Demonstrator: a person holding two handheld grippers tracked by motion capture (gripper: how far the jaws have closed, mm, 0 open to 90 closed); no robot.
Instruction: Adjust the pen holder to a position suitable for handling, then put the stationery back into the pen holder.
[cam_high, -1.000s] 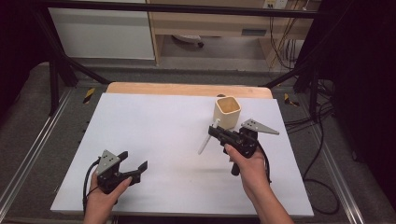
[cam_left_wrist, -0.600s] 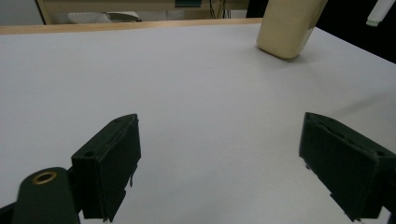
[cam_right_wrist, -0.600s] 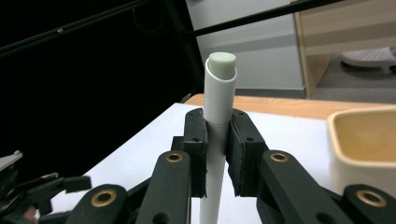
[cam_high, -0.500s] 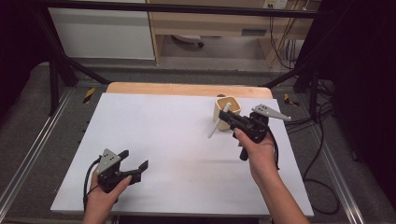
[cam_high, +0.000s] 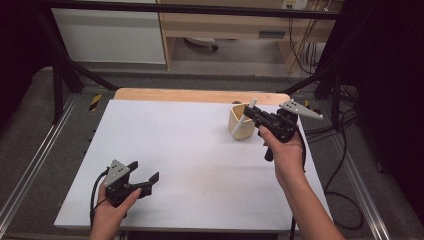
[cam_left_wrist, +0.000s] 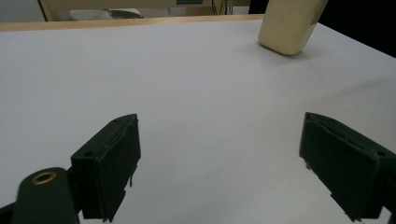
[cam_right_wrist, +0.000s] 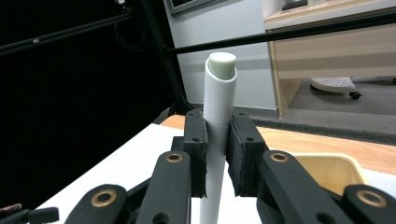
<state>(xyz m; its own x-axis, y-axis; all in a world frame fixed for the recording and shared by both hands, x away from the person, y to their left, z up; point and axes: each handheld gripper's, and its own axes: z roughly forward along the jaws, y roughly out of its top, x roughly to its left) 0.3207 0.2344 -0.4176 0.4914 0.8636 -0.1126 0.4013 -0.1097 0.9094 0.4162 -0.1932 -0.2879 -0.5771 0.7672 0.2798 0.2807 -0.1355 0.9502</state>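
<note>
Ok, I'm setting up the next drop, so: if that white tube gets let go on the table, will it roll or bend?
The white tube looks round and smooth, so it would probably roll on the flat white table. It stands straight above the right gripper without sagging, so it is likely stiff. Its slim shape suggests it is light, though its weight can't be confirmed.

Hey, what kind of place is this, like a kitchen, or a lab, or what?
Most likely a lab or workshop test bench: a white work table inside a black metal frame, loose cables on the floor, and hand-held tools, like the right tool.
</note>
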